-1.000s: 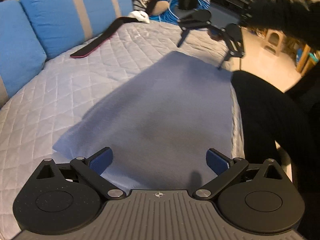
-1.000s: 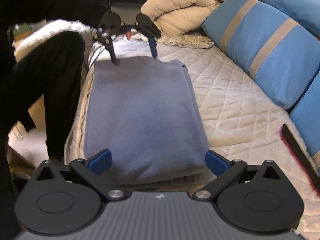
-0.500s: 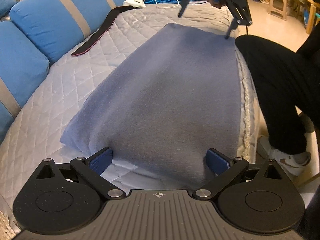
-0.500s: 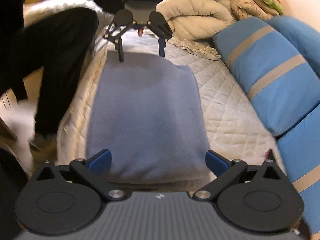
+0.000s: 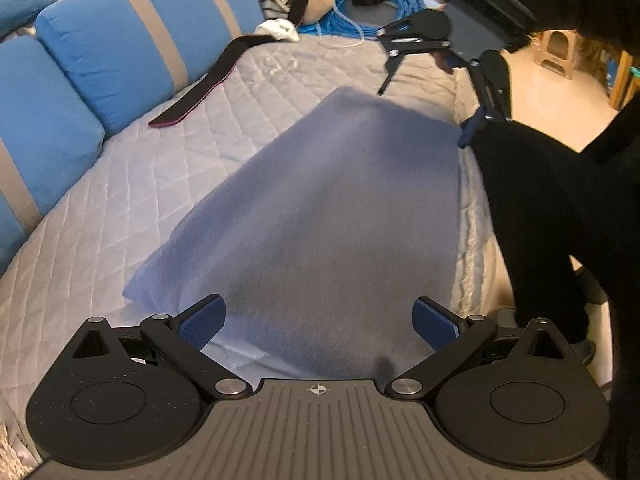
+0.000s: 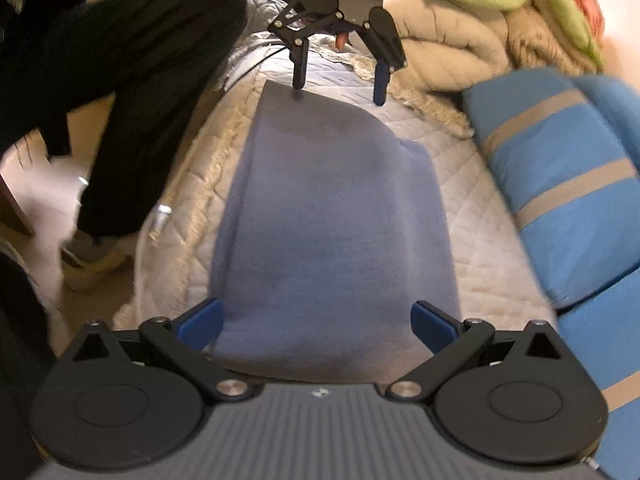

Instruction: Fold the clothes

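While the folded blue-grey garment lies lengthwise along the front edge of the quilted bed, your two tools face each other over its short ends. Your left tool stands wide open above one end of the garment, its blue pads apart with nothing between them; the near cloth corner sits just under the left pad. Your right tool is equally wide, holding nothing, with the other end of the garment spread below it. In the right wrist view the left tool shows one fingertip at the far edge of the cloth, though whether it touches is hard to tell. Blue striped cushions line the back edge of the bed, and a dark strap lies near them. Your black-trousered leg stands beside the front edge.
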### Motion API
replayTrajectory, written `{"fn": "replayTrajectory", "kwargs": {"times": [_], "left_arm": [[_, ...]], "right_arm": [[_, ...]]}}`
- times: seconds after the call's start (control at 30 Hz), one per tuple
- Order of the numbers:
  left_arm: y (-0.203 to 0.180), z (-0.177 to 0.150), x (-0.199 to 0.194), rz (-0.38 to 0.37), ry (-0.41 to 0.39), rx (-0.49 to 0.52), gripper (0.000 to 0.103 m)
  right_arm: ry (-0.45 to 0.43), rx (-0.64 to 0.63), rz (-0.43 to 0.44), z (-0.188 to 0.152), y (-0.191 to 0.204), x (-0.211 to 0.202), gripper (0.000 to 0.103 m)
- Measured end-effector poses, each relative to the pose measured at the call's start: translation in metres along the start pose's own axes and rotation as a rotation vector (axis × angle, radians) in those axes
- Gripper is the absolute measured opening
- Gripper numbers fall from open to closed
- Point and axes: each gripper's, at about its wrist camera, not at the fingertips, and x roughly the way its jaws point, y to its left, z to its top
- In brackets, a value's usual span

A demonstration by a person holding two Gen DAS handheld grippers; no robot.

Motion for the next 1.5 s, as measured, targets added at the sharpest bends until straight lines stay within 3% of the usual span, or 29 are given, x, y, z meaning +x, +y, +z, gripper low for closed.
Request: {"fn": "replayTrajectory", "kwargs": {"times": [0.1, 0.2, 0.47, 0.6, 0.8, 0.97, 1.03, 1.17, 1.37, 1.5], "left_arm": [[0.001, 0.002, -0.004, 0.006, -0.001, 0.013, 0.103], [0.003, 0.002, -0.006, 0.016, -0.002, 0.020, 0.103], [0.006, -0.003, 0.019, 0.074, 0.073, 0.047, 0.103], [0.003, -0.002, 0.015, 0.033, 0.046, 0.040, 0.103], [0.015, 0.008, 0.015, -0.011, -0.007, 0.033, 0.103], [0.033, 0.011, 0.039, -0.015, 0.003, 0.022, 0.103], [0.041, 0.005, 0.051, -0.017, 0.030, 0.004, 0.103], [0.055, -0.006, 0.056, -0.075, 0.001, -0.084, 0.103], [0.055, -0.002, 0.045, -0.008, -0.034, -0.067, 0.103], [0.083, -0.007, 0.053, -0.083, -0.035, -0.198, 0.103]], "right_arm": [[-0.008, 0.111, 0.036, -0.001, -0.020, -0.010, 0.103], [-0.013, 0.170, -0.006, -0.007, -0.037, -0.020, 0.103], [0.059, 0.060, -0.057, -0.018, -0.036, 0.002, 0.103], [0.043, 0.070, -0.047, -0.015, -0.039, -0.004, 0.103], [-0.027, 0.195, 0.075, -0.011, -0.053, -0.010, 0.103], [0.009, 0.203, 0.154, -0.015, -0.054, 0.010, 0.103], [0.008, 0.232, 0.176, -0.022, -0.057, 0.017, 0.103], [-0.010, 0.274, 0.206, -0.033, -0.063, 0.023, 0.103], [-0.023, 0.287, 0.209, -0.036, -0.063, 0.022, 0.103], [-0.022, 0.290, 0.196, -0.035, -0.061, 0.023, 0.103]]}}
